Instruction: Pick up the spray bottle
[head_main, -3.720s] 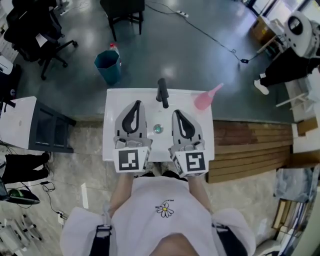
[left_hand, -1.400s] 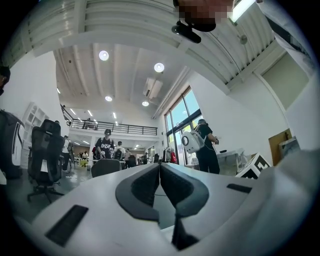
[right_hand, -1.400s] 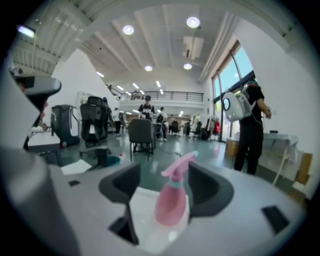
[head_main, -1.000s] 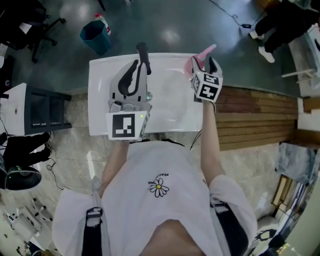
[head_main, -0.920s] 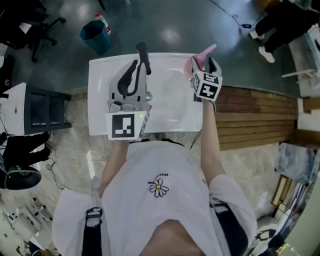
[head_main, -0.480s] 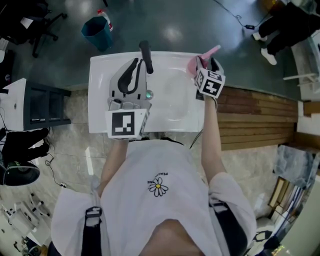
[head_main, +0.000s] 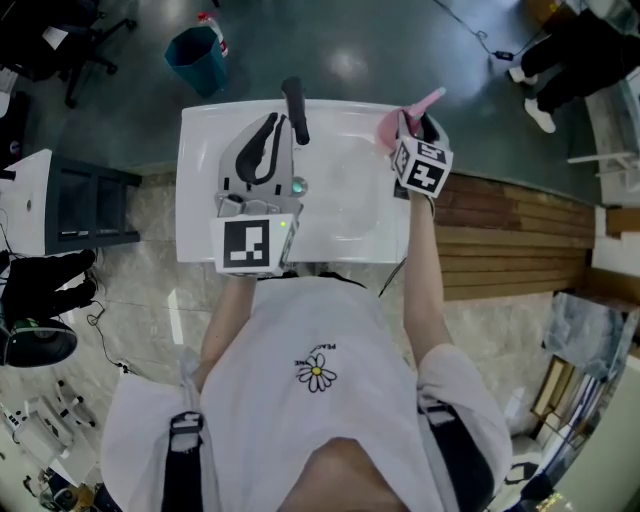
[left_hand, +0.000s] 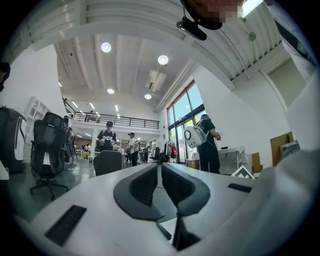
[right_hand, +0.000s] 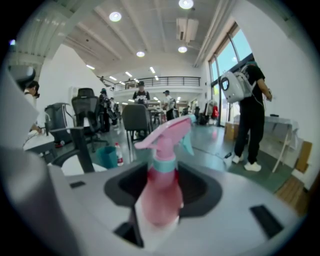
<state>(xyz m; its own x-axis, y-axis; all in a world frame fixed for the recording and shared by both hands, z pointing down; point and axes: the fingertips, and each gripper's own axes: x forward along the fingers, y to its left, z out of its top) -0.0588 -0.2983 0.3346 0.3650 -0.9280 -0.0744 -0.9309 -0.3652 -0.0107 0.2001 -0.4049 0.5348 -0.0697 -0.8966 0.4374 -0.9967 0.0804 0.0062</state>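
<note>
My right tool (head_main: 414, 122) is closing on the spray bottle (head_main: 388, 124) between its jaws, at the surface's (head_main: 200, 180) far right corner, by the edge. My left tool (head_main: 272, 125), jaws together, hovers over the left half.

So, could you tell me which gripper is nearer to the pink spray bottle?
Right. The right gripper is at the spray bottle, its jaws closing around it; the left gripper is apart from it, over the left of the sink, beside the faucet.
</note>
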